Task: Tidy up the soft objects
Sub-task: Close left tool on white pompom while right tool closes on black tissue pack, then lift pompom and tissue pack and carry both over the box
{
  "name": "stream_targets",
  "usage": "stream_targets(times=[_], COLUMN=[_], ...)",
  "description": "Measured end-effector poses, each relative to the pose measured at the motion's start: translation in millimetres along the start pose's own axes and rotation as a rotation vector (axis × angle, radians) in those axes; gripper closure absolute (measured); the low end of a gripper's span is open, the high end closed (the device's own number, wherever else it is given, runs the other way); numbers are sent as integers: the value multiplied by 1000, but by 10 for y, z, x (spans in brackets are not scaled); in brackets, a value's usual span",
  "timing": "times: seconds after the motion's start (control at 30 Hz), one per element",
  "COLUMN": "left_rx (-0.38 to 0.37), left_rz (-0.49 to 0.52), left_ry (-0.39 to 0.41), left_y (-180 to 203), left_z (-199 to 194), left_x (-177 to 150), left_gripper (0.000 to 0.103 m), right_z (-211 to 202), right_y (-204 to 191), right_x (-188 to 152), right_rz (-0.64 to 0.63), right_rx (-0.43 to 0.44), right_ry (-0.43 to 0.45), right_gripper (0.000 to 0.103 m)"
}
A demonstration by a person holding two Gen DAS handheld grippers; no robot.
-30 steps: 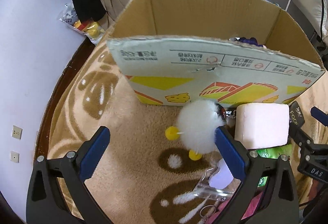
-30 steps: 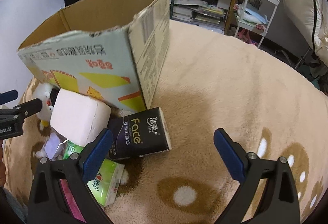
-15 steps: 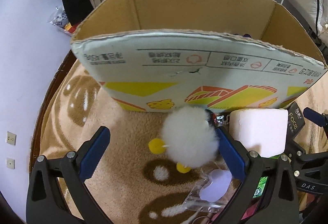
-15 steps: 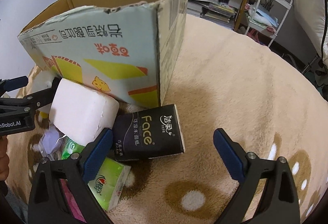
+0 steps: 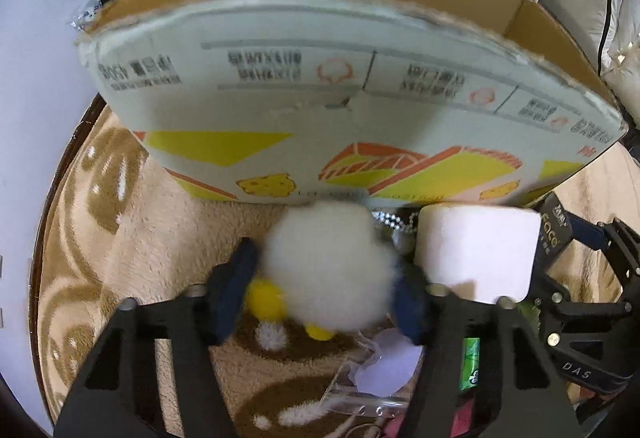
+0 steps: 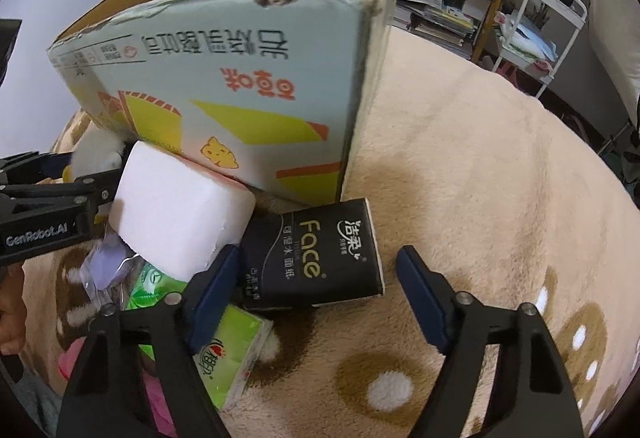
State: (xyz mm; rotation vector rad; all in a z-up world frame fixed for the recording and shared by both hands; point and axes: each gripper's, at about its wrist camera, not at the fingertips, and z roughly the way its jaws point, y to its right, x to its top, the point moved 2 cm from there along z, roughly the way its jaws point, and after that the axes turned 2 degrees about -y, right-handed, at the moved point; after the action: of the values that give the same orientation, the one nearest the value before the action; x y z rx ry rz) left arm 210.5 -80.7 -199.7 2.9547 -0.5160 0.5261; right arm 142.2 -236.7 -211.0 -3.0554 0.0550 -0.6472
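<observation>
While our left gripper (image 5: 320, 290) squeezes the white plush toy (image 5: 328, 270), our right gripper (image 6: 320, 290) hangs open.
We see its fingers flanking the black tissue pack (image 6: 316, 254) beside the cardboard box (image 6: 240, 93).

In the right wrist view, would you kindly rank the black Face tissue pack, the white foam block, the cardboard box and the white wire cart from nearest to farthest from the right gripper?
1. Black Face tissue pack: between the open right gripper fingers.
2. White foam block: just left, beyond the left finger.
3. Cardboard box: upright behind both.
4. White wire cart: far right background.
</observation>
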Motion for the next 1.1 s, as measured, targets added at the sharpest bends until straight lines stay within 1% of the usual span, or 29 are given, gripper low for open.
stream_targets(times=[0.07,0.13,0.23,0.27,0.3,0.33,0.43,0.5,0.67,0.73,0.77,0.87,0.97,1.1], left_rx=[-5,2,-11,-12,-12,-12,-28,-36,-28,-29,-33,-42,-44,-15], left_rz=[5,12,-1,-7,-12,-15,-31,-39,-38,-42,-42,-30,-14,9], left_ry=[-14,-15,-15,-13,-12,-11,-9,-6,2,8,15,41,50,79], left_y=[-1,21,11,-4,-22,-42,-89,-116,-214,-169,-78,-67,-34,-14], left_z=[31,38,37,35,30,27,8,-4,-42,-95,-156,-278,-348,-489], left_x=[-17,-37,-47,-47,-54,-55,-64,-68,-97,-113,-133,-159,-190,-283], left_gripper=[61,63,66,69,70,72,75,76,77,77,78,78,79,79], right_z=[-2,7,48,53,55,53,42,37,38,32,34,23,15,-23], right_y=[6,12,27,21,11,16,34,35,73,84,95,119,159,214], right_x=[-13,-35,-44,-53,-59,-58,-60,-58,-38,-40,-37,-43,-43,-34], right_rz=[-2,5,7,0,-10,-11,-1,-2,-1,5,5,12,29,57], right_rx=[-6,-6,-18,-28,-46,-46,-35,-37,-37,-35,-35,-38,-38,-36], right_ry=[-4,-8,-14,-15,-17,-18,-21,-21,-29,-31,-32,-35,-44,-40], right_gripper=[22,23,23,28,30,32,32,32,32,32,32,33,33,33])
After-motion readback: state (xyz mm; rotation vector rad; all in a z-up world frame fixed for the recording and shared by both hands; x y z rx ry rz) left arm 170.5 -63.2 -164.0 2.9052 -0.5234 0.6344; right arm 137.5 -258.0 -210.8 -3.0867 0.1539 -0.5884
